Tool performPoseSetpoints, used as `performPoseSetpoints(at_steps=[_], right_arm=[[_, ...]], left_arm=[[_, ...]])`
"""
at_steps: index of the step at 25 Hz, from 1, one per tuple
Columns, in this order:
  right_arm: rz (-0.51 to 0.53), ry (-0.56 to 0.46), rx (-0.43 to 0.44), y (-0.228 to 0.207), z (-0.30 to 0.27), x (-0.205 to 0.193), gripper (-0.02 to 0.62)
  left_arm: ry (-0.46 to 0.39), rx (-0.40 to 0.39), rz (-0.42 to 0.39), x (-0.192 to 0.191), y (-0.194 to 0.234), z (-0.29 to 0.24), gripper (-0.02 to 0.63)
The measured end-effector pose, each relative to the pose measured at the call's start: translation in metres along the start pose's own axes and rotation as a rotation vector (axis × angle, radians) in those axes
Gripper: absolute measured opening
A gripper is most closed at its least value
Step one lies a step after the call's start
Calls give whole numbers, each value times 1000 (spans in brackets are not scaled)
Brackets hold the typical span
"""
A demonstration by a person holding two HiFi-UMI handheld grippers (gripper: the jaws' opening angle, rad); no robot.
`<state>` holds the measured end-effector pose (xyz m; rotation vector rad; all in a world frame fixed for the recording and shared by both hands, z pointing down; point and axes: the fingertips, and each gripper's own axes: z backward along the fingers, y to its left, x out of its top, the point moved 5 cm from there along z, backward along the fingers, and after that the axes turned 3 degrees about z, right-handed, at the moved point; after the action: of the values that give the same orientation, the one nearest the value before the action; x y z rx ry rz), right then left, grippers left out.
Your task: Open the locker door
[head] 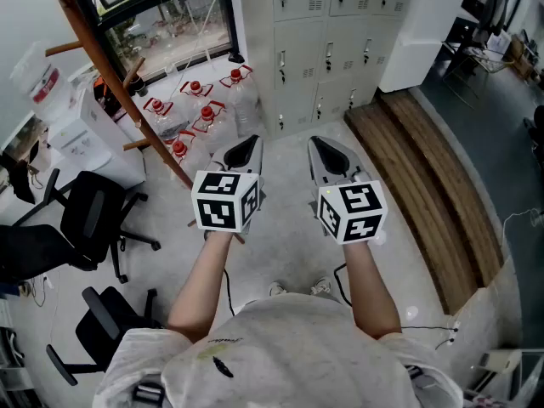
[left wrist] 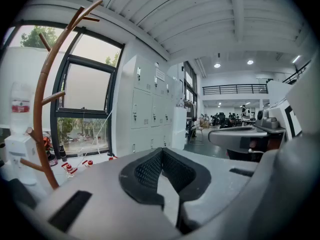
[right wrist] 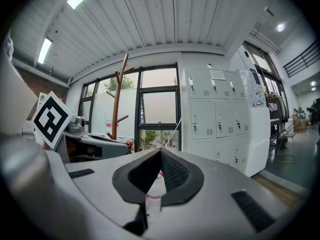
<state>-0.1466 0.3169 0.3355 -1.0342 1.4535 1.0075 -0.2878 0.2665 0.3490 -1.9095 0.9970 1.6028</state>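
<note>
Head view: both grippers are held out side by side over the pale floor (head: 280, 262), the left gripper (head: 252, 142) and right gripper (head: 320, 142) each with its jaws together and nothing between them. The lockers (head: 323, 49) stand well apart from both, ahead against the wall. A cluster of red-capped water bottles (head: 204, 113) sits on the floor just beside the lockers' left end, and a wooden coat stand (head: 110, 66) leans in from the left. A strip of wooden boards (head: 425, 168) runs along the right. I judge that on the way in a foot could knock a bottle or catch the boards' edge.

Left gripper view: the tips meet, empty, with the lockers far off beside a large window (left wrist: 85, 94). This is an open, office-like hall.

Right gripper view: the jaws are pressed together on nothing. The doors look alike and their handles small, so a closed gripper would likely glance off a handle or meet the wrong door.
</note>
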Motion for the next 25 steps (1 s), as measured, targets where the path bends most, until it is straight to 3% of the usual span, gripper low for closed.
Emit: performPoseSetpoints(at_steps=[15,25], right_arm=[[-35,31,-13,-8,-20,-11,-1],[-51,23,26,-48,-55,-17,-2]], left_arm=[[10,-14,17,-2,12,-20,8],[28,6,4,4,13,-71,8]])
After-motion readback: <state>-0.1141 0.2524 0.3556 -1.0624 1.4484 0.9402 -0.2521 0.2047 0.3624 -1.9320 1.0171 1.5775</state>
